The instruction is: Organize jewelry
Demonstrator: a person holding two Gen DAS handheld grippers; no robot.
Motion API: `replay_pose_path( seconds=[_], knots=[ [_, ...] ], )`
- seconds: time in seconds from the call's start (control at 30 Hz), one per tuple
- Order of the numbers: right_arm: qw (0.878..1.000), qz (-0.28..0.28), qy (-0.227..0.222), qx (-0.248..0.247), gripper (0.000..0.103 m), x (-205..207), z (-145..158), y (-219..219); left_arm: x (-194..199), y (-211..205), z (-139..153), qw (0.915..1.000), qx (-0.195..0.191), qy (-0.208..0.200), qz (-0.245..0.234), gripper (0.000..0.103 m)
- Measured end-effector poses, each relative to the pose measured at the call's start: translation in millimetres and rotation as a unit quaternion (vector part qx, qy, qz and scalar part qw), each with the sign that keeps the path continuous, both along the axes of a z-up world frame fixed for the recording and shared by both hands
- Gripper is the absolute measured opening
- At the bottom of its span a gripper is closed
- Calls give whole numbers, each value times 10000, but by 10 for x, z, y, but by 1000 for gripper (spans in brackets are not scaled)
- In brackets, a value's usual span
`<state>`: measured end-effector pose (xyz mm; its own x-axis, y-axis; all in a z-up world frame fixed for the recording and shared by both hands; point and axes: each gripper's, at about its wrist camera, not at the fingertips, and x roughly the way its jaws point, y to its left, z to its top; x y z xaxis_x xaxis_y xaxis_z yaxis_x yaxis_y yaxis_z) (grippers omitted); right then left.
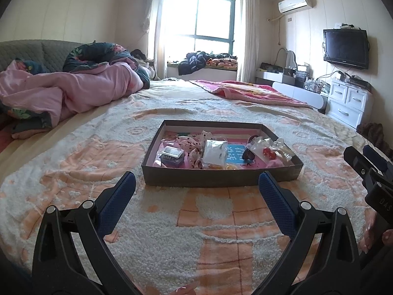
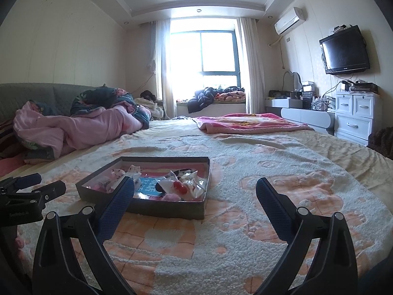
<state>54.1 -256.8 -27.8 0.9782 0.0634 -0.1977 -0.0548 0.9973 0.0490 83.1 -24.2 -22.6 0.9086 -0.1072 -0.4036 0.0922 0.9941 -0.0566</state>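
Hovering over the bedspread (image 1: 208, 221), left gripper (image 1: 196, 184) has its jaws spread wide, nothing between them. Right gripper (image 2: 195, 191) likewise spread and empty, held just to its right. Shallow dark tray (image 1: 221, 175) sits on the bedspread directly ahead of the left gripper, ahead-left of the right. Inside: small dark case (image 1: 172, 156) at left, clear packet (image 1: 215, 151) mid-tray, red beads (image 1: 269, 153) in plastic at right, dark oval piece (image 1: 248, 154) beside them. Crumpled pink quilt (image 1: 61, 91) far left.
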Motion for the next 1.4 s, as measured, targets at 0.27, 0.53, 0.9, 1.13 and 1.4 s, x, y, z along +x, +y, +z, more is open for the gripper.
replay_pose_path(
  seconds=[0.27, 0.53, 0.9, 1.13, 1.4],
  knots=[
    [10000, 26, 44, 5, 97, 5, -6, 18, 10, 10, 2, 10000, -13, 15, 9, 92],
    [10000, 36, 51, 5, 97, 12, -8, 25, 11, 10, 3, 10000, -5, 20, 5, 92],
    [10000, 35, 13, -6, 97, 13, -11, 30, 7, 12, -2, 10000, -1, 8, 11, 92],
    [10000, 49, 34, 9, 97, 14, -11, 33, 8, 15, -2, 10000, -3, 12, 20, 92],
    [10000, 43, 31, 11, 97, 13, -11, 32, -5, 7, -3, 10000, 17, 17, 36, 92]
  ],
)
